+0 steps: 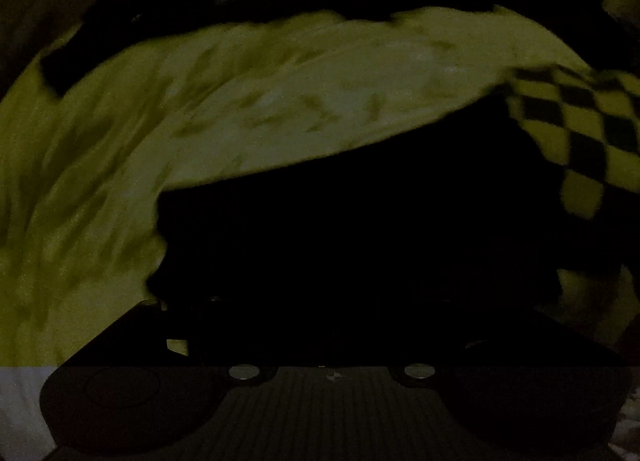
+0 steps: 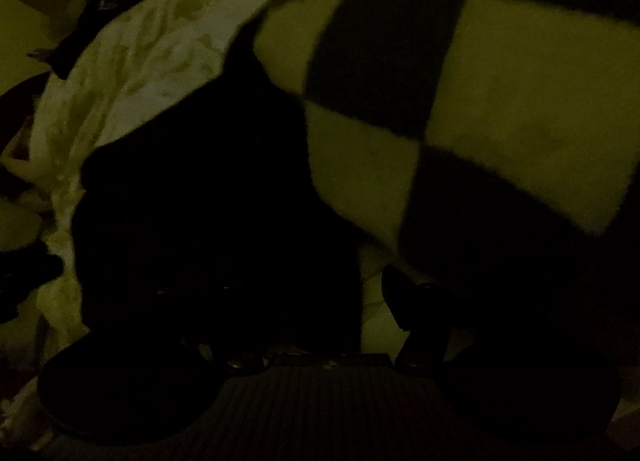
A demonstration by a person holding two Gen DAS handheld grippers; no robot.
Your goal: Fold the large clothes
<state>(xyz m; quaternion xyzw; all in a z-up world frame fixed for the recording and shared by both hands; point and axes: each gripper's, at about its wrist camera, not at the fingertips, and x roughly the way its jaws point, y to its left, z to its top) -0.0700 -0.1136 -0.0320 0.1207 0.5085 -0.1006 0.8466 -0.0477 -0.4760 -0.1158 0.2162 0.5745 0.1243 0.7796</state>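
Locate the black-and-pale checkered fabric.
The black-and-pale checkered fabric fills the right wrist view's upper right, beside the dark garment; in the left wrist view it sits at the right edge.

Pretty dark, but a soft, wrinkled pale cloth sheet (image 1: 280, 93) is being seen under the matt black garment (image 1: 360, 221). Beside that garment, a fuzzy checkered blanket (image 2: 500, 81) is being shown. Shiny metal discs (image 1: 244, 371) are being glimpsed on ribbed plastic.
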